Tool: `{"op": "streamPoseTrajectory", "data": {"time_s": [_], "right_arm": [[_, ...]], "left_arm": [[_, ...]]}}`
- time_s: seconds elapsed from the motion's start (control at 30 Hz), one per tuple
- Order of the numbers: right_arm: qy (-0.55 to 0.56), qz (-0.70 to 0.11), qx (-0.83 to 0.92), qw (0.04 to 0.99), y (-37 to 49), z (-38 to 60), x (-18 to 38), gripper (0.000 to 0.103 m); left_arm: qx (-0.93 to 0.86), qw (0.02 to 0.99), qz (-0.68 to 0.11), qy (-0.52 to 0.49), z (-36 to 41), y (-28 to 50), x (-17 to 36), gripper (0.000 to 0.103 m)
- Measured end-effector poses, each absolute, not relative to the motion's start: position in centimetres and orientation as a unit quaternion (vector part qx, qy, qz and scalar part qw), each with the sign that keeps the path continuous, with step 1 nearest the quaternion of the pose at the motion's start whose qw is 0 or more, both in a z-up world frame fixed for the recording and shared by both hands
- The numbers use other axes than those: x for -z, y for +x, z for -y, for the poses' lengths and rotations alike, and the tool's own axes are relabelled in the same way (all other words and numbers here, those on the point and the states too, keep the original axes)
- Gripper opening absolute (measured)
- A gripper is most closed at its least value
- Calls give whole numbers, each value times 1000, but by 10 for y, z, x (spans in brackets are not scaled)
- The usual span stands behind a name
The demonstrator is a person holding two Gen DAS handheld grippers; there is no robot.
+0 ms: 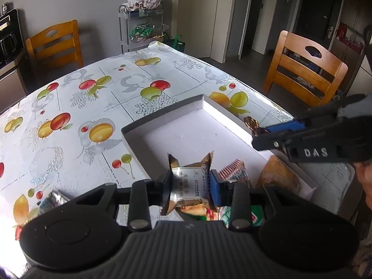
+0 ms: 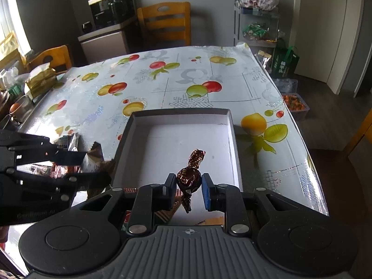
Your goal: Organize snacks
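Note:
My left gripper point(image 1: 191, 186) is shut on a gold-and-white snack packet point(image 1: 189, 182), held over the near end of the shallow white box point(image 1: 162, 121). In the right wrist view that gripper point(image 2: 93, 165) and its packet point(image 2: 93, 160) sit just left of the box point(image 2: 181, 116). My right gripper point(image 2: 188, 186) is shut on a brown foil-wrapped candy point(image 2: 189, 176), hanging above the box's bare floor. From the left wrist view the right gripper point(image 1: 260, 134) reaches in from the right edge, the candy point(image 1: 252, 123) at its tip over the box's right wall.
Several more snack packets point(image 1: 234, 172) lie at the box's near end, and others point(image 2: 60, 169) sit on the fruit-print tablecloth point(image 1: 93, 93) left of it. Wooden chairs point(image 1: 307, 69) stand around the table. A metal trolley point(image 1: 141, 28) with bags stands behind.

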State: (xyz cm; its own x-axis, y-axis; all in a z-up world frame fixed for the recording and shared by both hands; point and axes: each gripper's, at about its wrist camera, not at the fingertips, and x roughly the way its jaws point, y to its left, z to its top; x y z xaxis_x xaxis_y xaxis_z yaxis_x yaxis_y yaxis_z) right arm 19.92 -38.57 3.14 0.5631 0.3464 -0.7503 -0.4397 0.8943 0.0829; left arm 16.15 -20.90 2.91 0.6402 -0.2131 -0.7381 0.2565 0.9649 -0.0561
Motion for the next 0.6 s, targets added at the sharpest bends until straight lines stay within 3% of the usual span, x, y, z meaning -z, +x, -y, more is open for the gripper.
{"op": "streamPoseTrajectory", "data": {"time_s": [0.6], "right_arm": [[-59, -424, -232, 873, 222, 397, -19, 25]], "left_arm": [[105, 905, -413, 14, 216, 197, -21, 33]]}}
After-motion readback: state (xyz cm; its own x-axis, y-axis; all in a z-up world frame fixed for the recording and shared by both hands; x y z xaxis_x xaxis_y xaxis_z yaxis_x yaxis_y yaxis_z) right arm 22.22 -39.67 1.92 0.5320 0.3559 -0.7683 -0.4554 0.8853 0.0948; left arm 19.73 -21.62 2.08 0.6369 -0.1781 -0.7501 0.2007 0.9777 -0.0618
